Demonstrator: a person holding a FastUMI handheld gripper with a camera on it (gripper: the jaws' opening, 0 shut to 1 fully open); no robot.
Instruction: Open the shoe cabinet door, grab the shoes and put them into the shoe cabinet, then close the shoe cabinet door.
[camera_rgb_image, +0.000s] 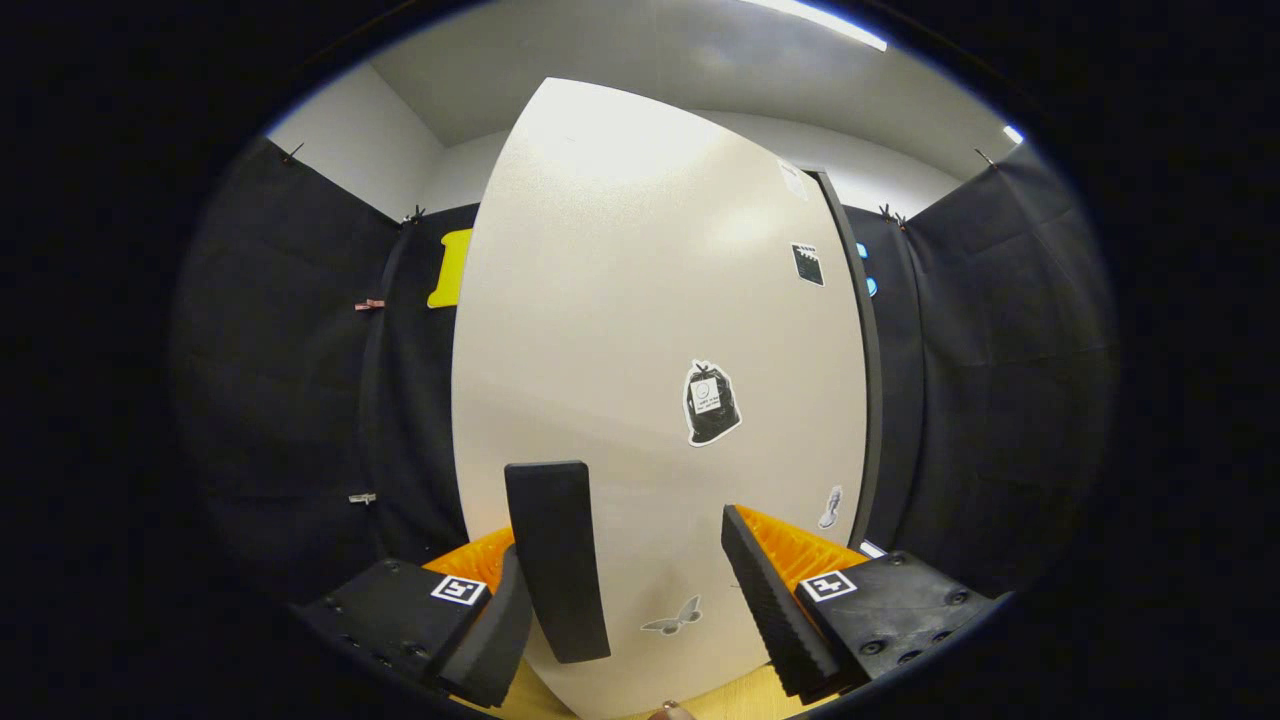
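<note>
Close ahead, shoe cabinet door (640, 330) fills the front; gripper (660, 600) jaws released.

Cream-white, faintly speckled cabinet door (620, 330), glossy near the top. Dotted with stickers: black-and-white bag sticker (711, 402), small black square sticker (808, 264), pale grey butterfly sticker (675, 618), grey figure sticker (830, 507). Dark edge strip (868, 400) down one side. Black handle (556, 560). Light wood floor (740, 695) below. Black cloth wall (1000, 380); white ceiling (650, 60).
</note>
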